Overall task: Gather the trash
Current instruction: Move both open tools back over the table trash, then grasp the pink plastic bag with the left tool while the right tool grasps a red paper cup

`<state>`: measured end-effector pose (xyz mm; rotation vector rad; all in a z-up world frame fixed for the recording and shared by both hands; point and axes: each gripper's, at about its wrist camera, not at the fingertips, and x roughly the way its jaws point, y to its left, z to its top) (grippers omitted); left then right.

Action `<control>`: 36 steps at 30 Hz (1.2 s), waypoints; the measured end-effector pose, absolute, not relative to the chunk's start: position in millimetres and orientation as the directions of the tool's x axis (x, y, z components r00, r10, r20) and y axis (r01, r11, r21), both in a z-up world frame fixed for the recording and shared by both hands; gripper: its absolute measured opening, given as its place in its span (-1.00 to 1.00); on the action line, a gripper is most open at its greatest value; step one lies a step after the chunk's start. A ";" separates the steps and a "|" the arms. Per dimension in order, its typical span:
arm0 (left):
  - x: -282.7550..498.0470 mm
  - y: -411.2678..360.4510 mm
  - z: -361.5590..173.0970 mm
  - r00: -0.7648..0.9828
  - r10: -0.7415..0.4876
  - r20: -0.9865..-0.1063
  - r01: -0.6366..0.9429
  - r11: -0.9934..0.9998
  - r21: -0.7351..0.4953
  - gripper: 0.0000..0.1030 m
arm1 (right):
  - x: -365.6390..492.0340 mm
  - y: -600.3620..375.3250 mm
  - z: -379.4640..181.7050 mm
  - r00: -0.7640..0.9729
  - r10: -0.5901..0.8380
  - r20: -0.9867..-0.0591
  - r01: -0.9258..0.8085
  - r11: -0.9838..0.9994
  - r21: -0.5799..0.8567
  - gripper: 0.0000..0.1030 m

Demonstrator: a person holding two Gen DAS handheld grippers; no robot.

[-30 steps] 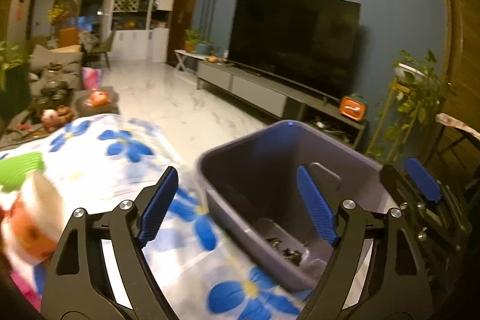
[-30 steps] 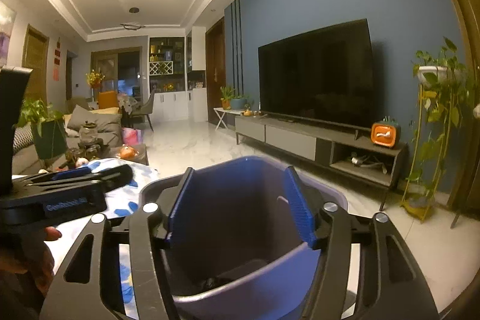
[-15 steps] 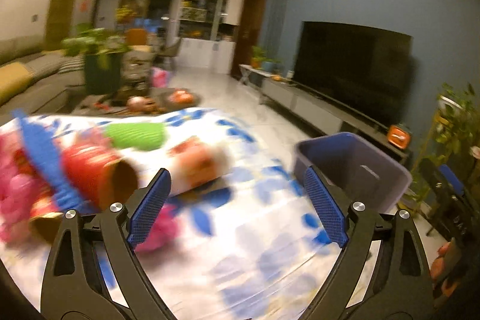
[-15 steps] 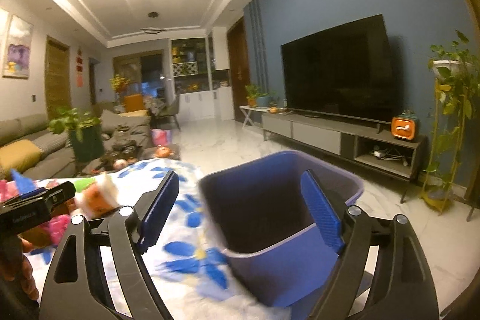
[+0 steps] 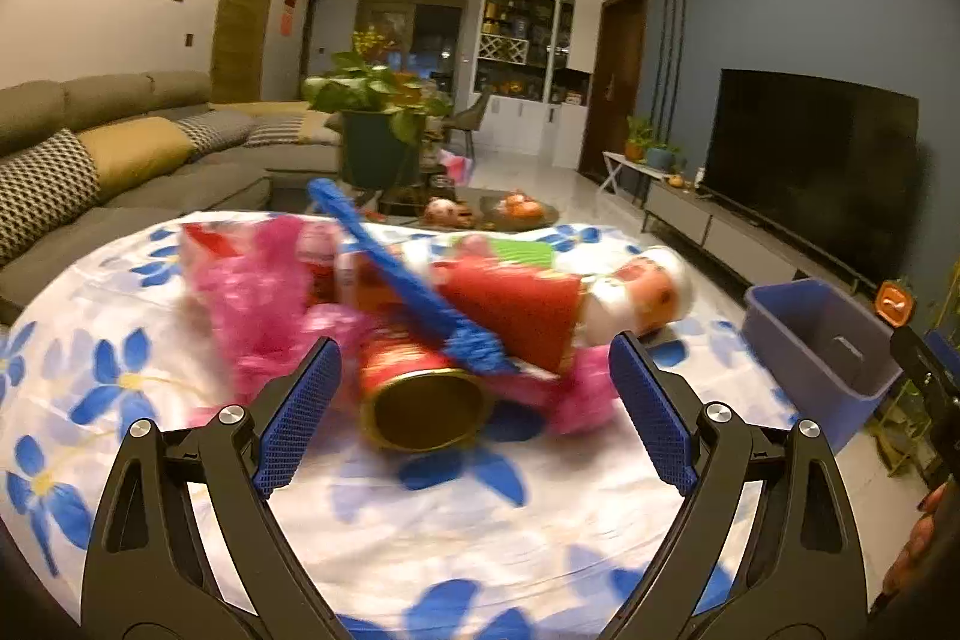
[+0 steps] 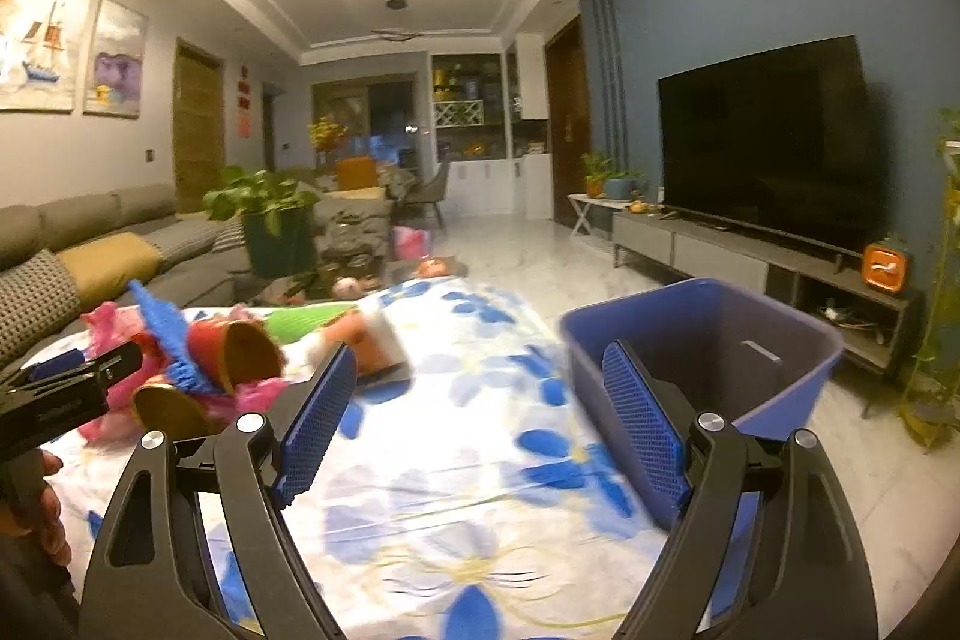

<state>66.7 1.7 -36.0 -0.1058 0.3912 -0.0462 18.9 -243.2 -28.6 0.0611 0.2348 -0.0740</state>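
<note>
We hold our left gripper (image 5: 474, 415) low over the table (image 5: 90, 340), and its blue fingers (image 5: 297, 415) are spread wide with nothing between them. Right in front of it sits a pile of trash. The closest piece is a red can (image 5: 420, 394) lying on its side, with its round gold end turned to us. A second red tube (image 5: 516, 304) lies just behind it, and a blue stick (image 5: 408, 280) leans across both. Pink crinkly stuff (image 5: 258, 292) is bunched up around them. A small bottle with a white cap (image 5: 642, 298) and something green (image 5: 522, 250) lie at the back of the pile (it all looks blurry, so we cannot tell more).

Our right gripper (image 6: 480, 427) is wide open too, and it holds nothing. It hangs over the flowered cloth (image 6: 456, 472), between the trash pile and the blue bin (image 6: 702, 340). The bin stands at the right edge of the table, well apart from the trash. A hand (image 6: 36, 514) shows at the left edge of the right view.
</note>
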 end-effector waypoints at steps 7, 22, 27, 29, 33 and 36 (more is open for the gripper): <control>59.1 40.7 -38.7 0.928 0.008 -0.374 -0.058 0.991 -0.122 0.73 | 35.5 -201.6 -40.4 0.962 0.015 -0.273 -0.005 0.999 0.036 0.59; 62.2 83.4 -48.3 0.923 0.075 -0.379 -0.134 0.982 -0.132 0.73 | 73.6 -145.8 -50.0 0.943 0.114 -0.314 -0.117 0.993 0.010 0.44; 65.3 90.5 -50.8 0.922 0.086 -0.378 -0.146 0.980 -0.134 0.73 | 89.5 -134.6 -52.4 0.938 0.133 -0.319 -0.137 0.991 0.012 0.35; 67.0 94.6 -52.5 0.921 0.089 -0.379 -0.152 0.979 -0.139 0.73 | 95.4 -130.1 -54.3 0.934 0.148 -0.326 -0.150 0.989 0.020 0.32; 70.1 98.7 -53.4 0.919 0.094 -0.382 -0.159 0.977 -0.144 0.73 | 109.1 -122.6 -57.6 0.925 0.168 -0.340 -0.169 0.985 0.027 0.23; 73.2 103.7 -53.6 0.918 0.101 -0.384 -0.169 0.974 -0.148 0.73 | 118.9 -116.3 -60.9 0.917 0.186 -0.354 -0.186 0.982 0.034 0.13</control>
